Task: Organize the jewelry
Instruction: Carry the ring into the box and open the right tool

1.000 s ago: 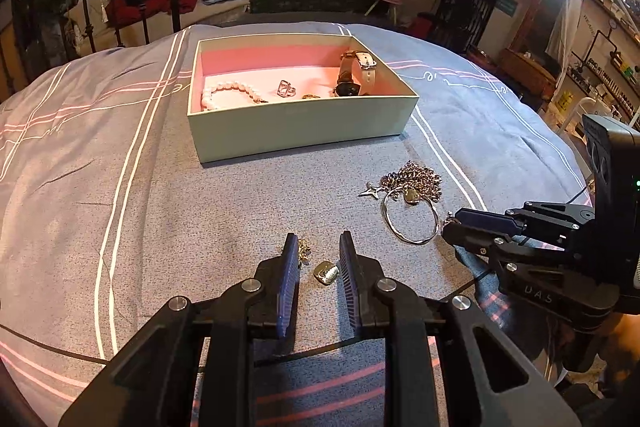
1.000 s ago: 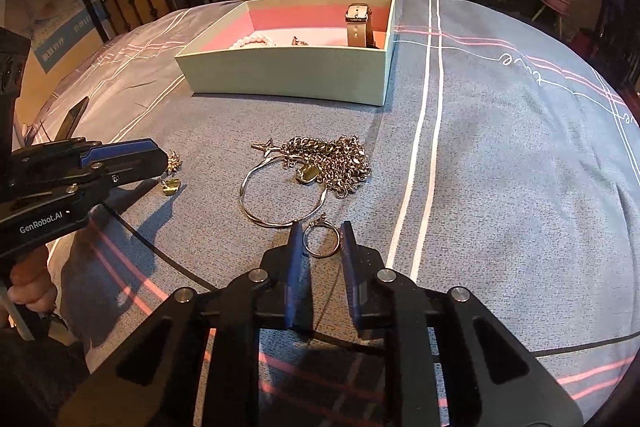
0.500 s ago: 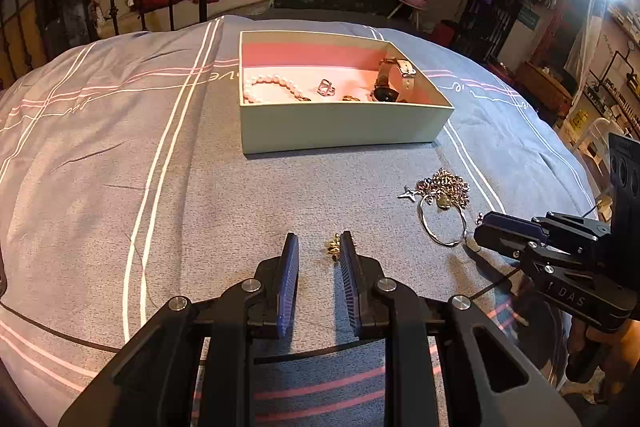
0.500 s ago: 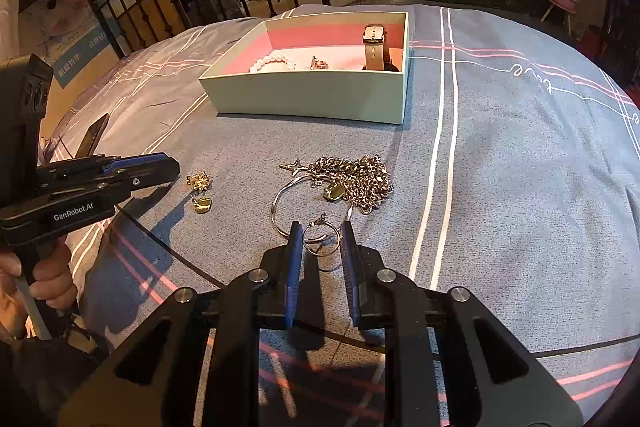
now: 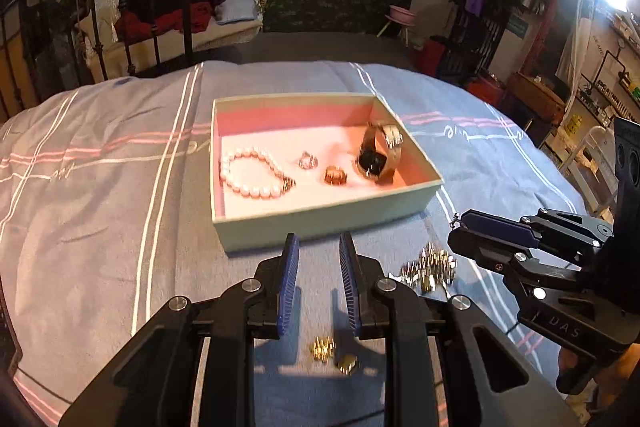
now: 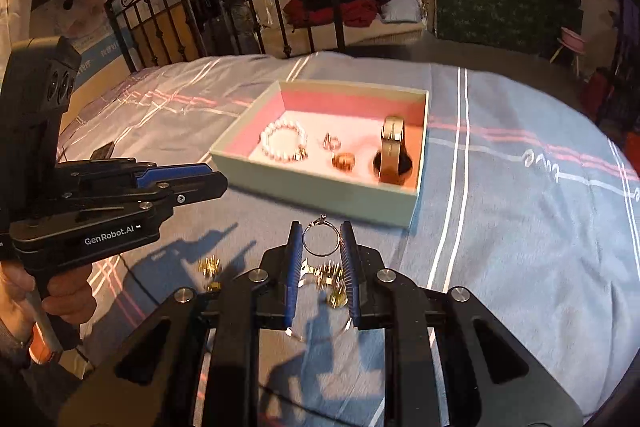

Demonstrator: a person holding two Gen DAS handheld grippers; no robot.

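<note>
A pale green box [image 5: 320, 227] with a pink lining sits on the bed, holding a pearl bracelet [image 5: 252, 175], a silver ring [image 5: 308, 160], a gold ring [image 5: 335, 175] and a watch [image 5: 380, 155]. My right gripper [image 6: 321, 233] is shut on a thin silver hoop ring [image 6: 320, 241], held in the air just short of the box's [image 6: 320, 193] near wall. My left gripper [image 5: 318, 247] hovers in front of the box, its jaws narrowly apart with nothing between them. Two gold earrings [image 5: 332, 355] lie on the cover beneath it.
A pile of chain with a bangle [image 5: 430, 267] lies on the striped bed cover [image 5: 100, 227], under the right gripper [image 5: 460, 231]. A hand [image 6: 60, 299] holds the left gripper [image 6: 216, 183] at the left. A black iron bed frame [image 6: 240, 7] stands behind.
Both grippers rose and moved toward the box. The right one lifted the hoop ring off the cover. The left one came up away from the gold earrings, which stayed on the bed.
</note>
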